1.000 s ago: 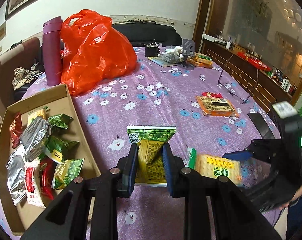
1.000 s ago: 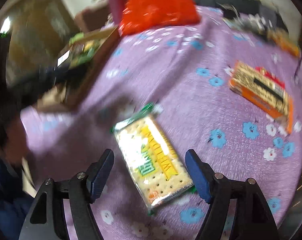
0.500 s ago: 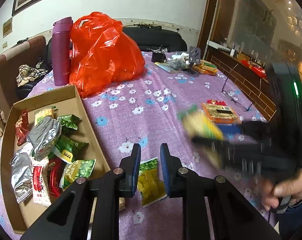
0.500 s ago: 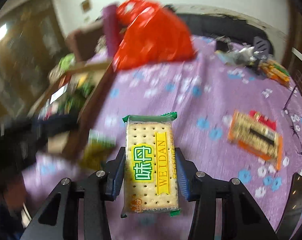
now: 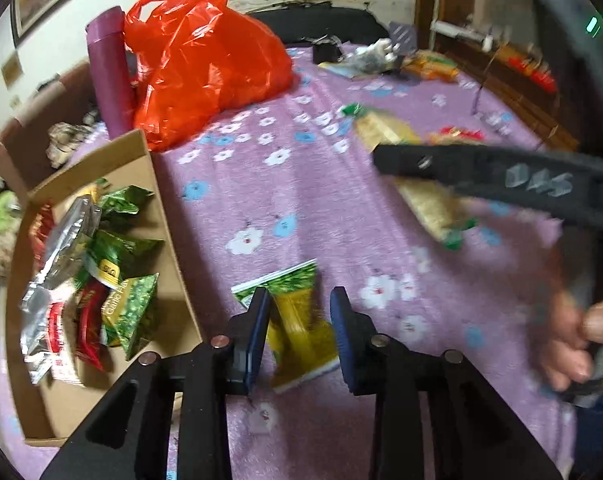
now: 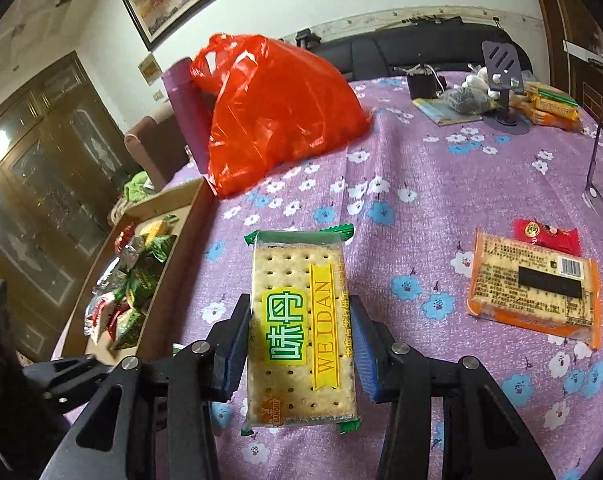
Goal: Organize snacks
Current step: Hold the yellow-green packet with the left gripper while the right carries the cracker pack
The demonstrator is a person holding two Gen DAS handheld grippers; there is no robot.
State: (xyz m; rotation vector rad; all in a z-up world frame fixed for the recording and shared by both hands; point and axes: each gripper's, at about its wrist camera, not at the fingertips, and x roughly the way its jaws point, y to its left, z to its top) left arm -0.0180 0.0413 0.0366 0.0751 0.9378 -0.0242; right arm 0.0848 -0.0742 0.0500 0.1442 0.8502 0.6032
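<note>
My right gripper (image 6: pixel 299 340) is shut on a green-edged Weidan cracker pack (image 6: pixel 299 328) and holds it above the purple flowered tablecloth; it shows blurred in the left wrist view (image 5: pixel 421 184). My left gripper (image 5: pixel 299 320) is open, its jaws either side of a green and yellow snack bag (image 5: pixel 297 320) that lies on the cloth. A cardboard tray (image 5: pixel 169 216) at the left holds several snack bags (image 5: pixel 113 264); it also shows in the right wrist view (image 6: pixel 181 220).
A red plastic bag (image 6: pixel 277 112) and a purple flask (image 6: pixel 185 108) stand behind the tray. An orange cracker pack (image 6: pixel 533 292) and a small red packet (image 6: pixel 545 236) lie to the right. A phone stand (image 6: pixel 501 76) and clutter sit at the far edge.
My right gripper closed on the cracker pack and lifted it off the cloth. My left gripper opened and let go of the green and yellow bag, which now lies on the cloth.
</note>
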